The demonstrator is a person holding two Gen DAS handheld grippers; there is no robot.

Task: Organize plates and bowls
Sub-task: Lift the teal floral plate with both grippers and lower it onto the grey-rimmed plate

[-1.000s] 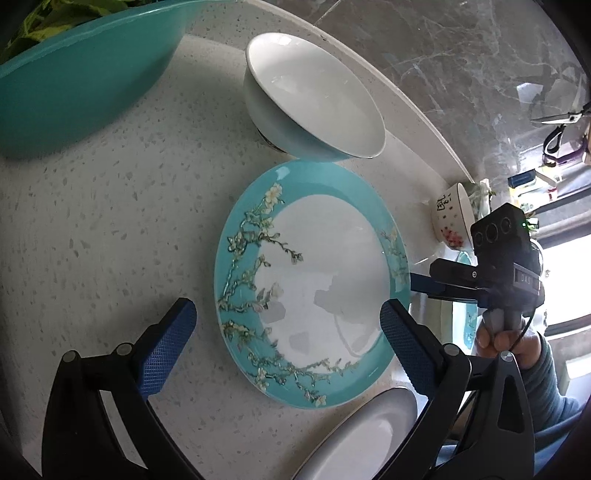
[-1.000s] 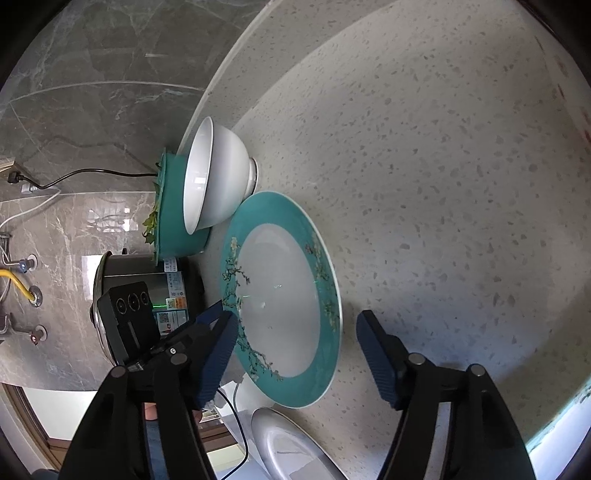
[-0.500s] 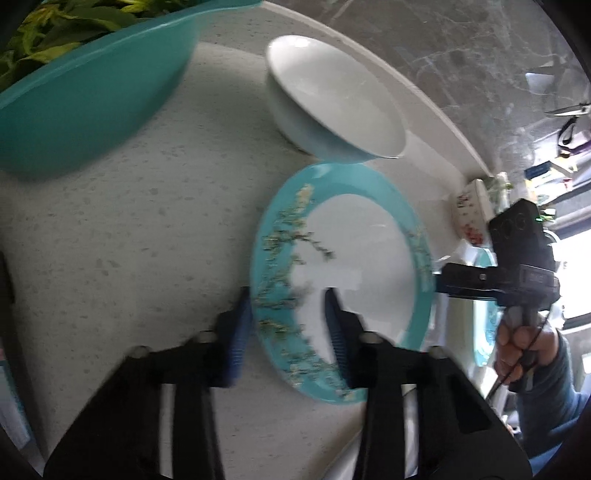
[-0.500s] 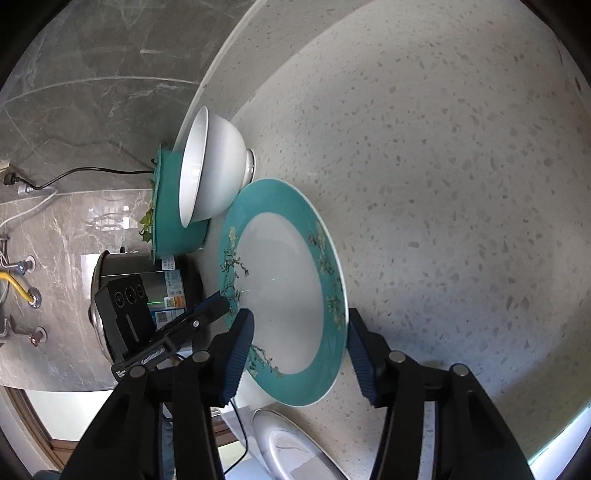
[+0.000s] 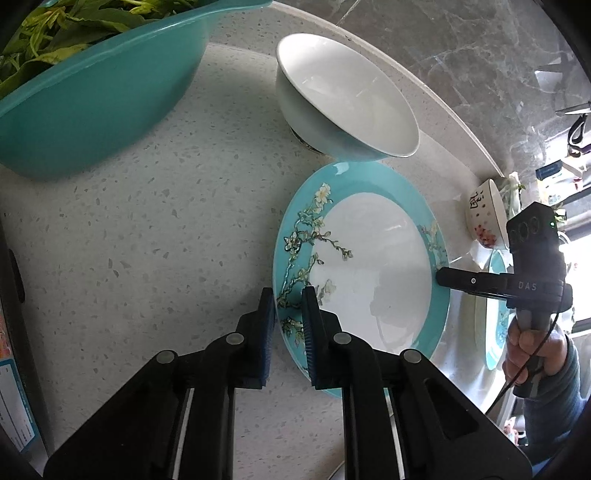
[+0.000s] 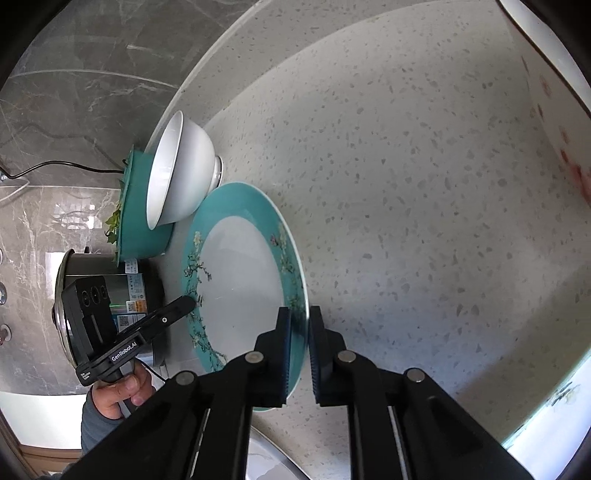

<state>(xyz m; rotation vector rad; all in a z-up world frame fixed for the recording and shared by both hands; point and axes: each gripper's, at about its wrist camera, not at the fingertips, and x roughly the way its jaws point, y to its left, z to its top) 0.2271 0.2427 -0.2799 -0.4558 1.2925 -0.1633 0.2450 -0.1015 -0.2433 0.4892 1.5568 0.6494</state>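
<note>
Left wrist view: left gripper [image 5: 289, 306] now clamped on the near rim of the teal floral plate [image 5: 373, 266], one blue pad under the rim, one on top. A second ago both jaws were spread wide on either side of the plate; half a second ago they were closing in. Plate sits on the speckled countertop [image 5: 147, 229], and whether it is lifted cannot be told. Just past the plate, the white bowl [image 5: 343, 99] stands on its foot, its wall overhanging the plate's far rim; touching or not is unclear. Left of that, the big teal basin [image 5: 92, 99] with green leaves [image 5: 55, 29]. Across the plate, right gripper [image 5: 441, 277] meets the opposite rim, held by the person's right hand [image 5: 532, 350]. Beyond it, a small patterned bowl [image 5: 484, 214] and part of another teal-rimmed plate [image 5: 495, 314].

Right wrist view: right gripper [image 6: 299, 332] also pinching the plate [image 6: 240, 273] rim between its two pads, jaws nearly together; a second ago they were wide apart, straddling the rim. Left gripper [image 6: 186, 304] shows at the far rim, left hand [image 6: 118, 391] on its handle. Behind it, a steel rice cooker [image 6: 110, 291]. Further out, white bowl [image 6: 181, 170] beside the teal basin [image 6: 133, 221], both where they were a second ago. Near bottom edge, part of a grey-white plate [image 6: 266, 461].
</note>
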